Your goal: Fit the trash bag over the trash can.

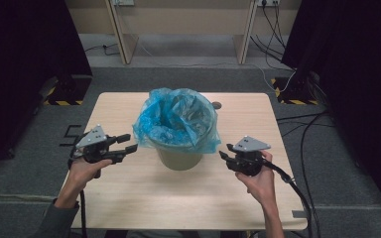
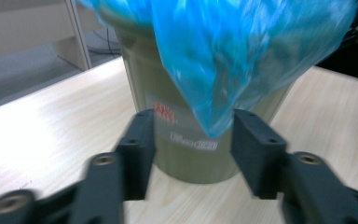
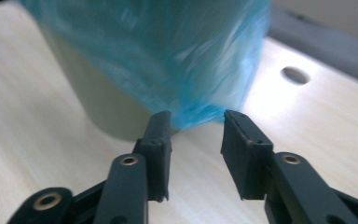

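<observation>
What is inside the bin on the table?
A crumpled blue plastic liner bag fills the beige bin and drapes over its rim. The bag covers anything beneath it.

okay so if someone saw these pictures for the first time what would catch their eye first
First, the bright blue crinkled plastic bag lining the round beige bin in the middle of the pale wooden table. Next, the black left gripper and right gripper, open, either side of the bin, pointing at the bag's hanging edge.

The bin (image 2: 186, 140) bears a red mark and a white label, both unreadable.
</observation>
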A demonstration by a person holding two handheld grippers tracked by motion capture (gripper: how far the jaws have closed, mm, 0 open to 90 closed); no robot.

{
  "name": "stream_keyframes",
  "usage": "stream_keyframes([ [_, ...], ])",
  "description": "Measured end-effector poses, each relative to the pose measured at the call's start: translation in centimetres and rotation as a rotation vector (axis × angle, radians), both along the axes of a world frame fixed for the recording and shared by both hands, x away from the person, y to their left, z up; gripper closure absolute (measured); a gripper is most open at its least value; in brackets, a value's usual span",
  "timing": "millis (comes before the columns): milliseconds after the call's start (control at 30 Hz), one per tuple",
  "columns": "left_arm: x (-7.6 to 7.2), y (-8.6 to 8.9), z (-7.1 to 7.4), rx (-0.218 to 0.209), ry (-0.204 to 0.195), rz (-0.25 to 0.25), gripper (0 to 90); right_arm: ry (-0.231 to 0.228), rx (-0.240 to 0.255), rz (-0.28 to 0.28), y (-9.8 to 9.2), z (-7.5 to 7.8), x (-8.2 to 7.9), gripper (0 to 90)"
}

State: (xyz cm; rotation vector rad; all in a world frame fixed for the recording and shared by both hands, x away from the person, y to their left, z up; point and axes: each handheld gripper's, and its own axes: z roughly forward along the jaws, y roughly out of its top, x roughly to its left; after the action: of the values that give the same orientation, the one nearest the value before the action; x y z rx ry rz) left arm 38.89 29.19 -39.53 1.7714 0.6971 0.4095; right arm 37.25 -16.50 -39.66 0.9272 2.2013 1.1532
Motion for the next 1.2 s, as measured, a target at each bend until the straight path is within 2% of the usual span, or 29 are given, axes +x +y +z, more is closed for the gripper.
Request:
stream_keyframes([
  [100,0.1,0.4,1.6,-0.035,-0.023,0.013,37.1,-0.031,0.07,-0.037,-1.2,1.7,0.1,50.1],
  [233,1.0,-0.1,2.8,-0.04,-0.023,0.016,32.5,-0.038,0.082,-0.064,-1.4,3.3,1.6,47.4],
  [267,1.4,-0.3,3.2,-0.042,-0.019,0.015,32.5,-0.038,0.082,-0.064,-1.4,3.3,1.6,47.4],
  [300,2.4,-0.6,3.7,-0.042,-0.002,0.023,31.6,-0.043,0.09,-0.066,-1.2,4.2,2.5,46.8],
  [400,3.3,-1.0,4.3,-0.034,0.001,0.03,29.3,-0.046,0.102,-0.063,-1.0,5.0,3.4,45.8],
  [433,3.8,-1.1,4.6,-0.042,0.003,0.029,28.8,-0.045,0.117,-0.052,-0.6,5.8,4.1,44.6],
  [467,4.3,-1.3,4.9,-0.058,0.013,0.027,28.8,-0.045,0.117,-0.052,-0.6,5.8,4.1,44.6],
  [500,5.5,-1.7,5.4,-0.07,0.042,0.024,28.0,-0.041,0.124,-0.041,0.0,6.4,4.9,44.0],
  [533,5.5,-1.7,5.4,-0.07,0.042,0.024,28.1,-0.041,0.124,-0.041,0.0,6.4,4.9,44.0],
  [600,6.6,-2.4,5.7,-0.055,0.052,0.034,28.6,-0.026,0.127,-0.043,0.8,6.9,6.0,42.6],
  [633,7.1,-2.8,5.8,-0.047,0.061,0.03,29.3,-0.015,0.129,-0.053,1.4,7.1,7.2,42.0],
  [667,7.8,-3.5,6.0,-0.038,0.073,0.023,30.1,-0.013,0.128,-0.055,1.6,7.2,7.6,41.9],
  [733,8.2,-3.8,6.0,-0.03,0.079,0.017,34.6,0.006,0.135,-0.054,2.2,7.3,8.8,41.4],
  [767,9.1,-4.2,5.9,-0.011,0.09,0.013,37.5,0.021,0.154,-0.054,2.5,7.3,9.5,41.1],
  [800,9.1,-4.2,5.9,-0.011,0.09,0.013,42.9,0.033,0.161,-0.051,2.7,7.2,10.0,40.7],
  [867,9.8,-4.3,5.7,0.001,0.088,0.02,46.3,0.044,0.159,-0.051,3.0,7.1,10.4,40.5],
  [900,10.5,-4.1,5.4,0.012,0.081,0.034,55.4,0.058,0.153,-0.062,3.4,6.8,11.3,40.2],
  [933,10.5,-4.1,5.4,0.012,0.081,0.034,59.7,0.058,0.153,-0.062,3.4,6.8,11.3,40.2],
  [967,10.7,-4.1,5.2,0.024,0.078,0.038,59.7,0.076,0.16,-0.062,3.5,6.6,11.8,40.2],
  [1000,10.9,-4.0,5.0,0.035,0.07,0.045,64.6,0.089,0.163,-0.064,3.6,6.4,12.1,40.2],
  [1033,11.1,-3.8,4.8,0.035,0.065,0.05,72.2,0.112,0.153,-0.074,3.8,5.8,13.0,42.0],
  [1067,11.3,-3.7,4.7,0.028,0.057,0.056,72.2,0.112,0.153,-0.074,3.8,5.8,13.0,42.0],
  [1133,11.5,-3.2,4.6,0.019,0.044,0.083,75.7,0.117,0.14,-0.062,4.0,5.3,13.5,47.6],
  [1200,11.6,-2.6,4.5,0.032,0.037,0.105,78.4,0.108,0.136,-0.04,4.1,5.1,13.6,54.4],
])
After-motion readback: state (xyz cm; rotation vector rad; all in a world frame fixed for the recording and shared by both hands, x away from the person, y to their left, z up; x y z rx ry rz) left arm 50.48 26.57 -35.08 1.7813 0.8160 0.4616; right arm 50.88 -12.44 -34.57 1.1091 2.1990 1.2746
